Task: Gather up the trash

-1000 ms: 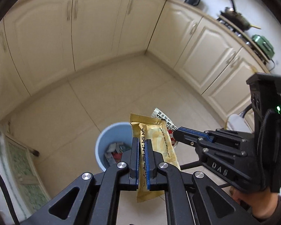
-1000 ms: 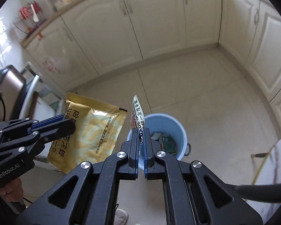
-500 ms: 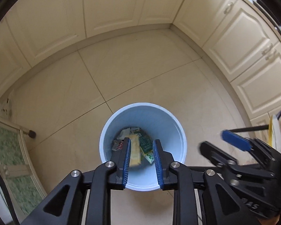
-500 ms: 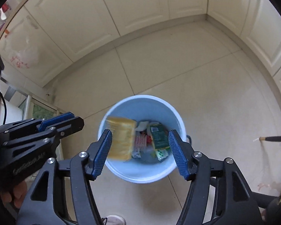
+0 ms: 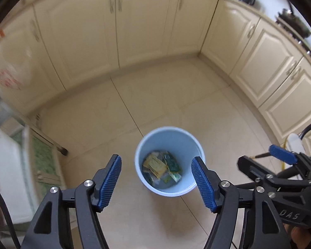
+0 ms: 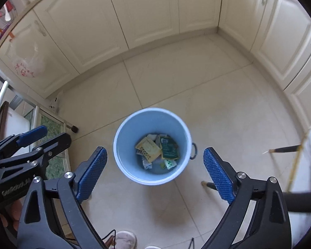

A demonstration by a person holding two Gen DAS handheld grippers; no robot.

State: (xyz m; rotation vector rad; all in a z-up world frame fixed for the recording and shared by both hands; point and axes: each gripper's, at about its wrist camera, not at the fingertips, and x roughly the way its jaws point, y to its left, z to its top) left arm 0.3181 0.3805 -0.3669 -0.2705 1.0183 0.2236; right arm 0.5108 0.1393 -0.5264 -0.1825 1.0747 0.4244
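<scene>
Tiled floor (image 6: pixel 197 87); bin handle (image 6: pixel 193 151) only in right wrist view.

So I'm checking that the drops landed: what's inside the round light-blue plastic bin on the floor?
Inside the light-blue plastic bin lie loose wrappers: a yellow packet, a dark green packet and smaller white scraps. Whatever lies beneath them is covered.

- The print on the wrappers (image 6: pixel 148 146) deep in my bin (image 6: pixel 122 128) is too small to read.
- My shoe (image 6: pixel 125 237) is cut off by the near edge.
</scene>
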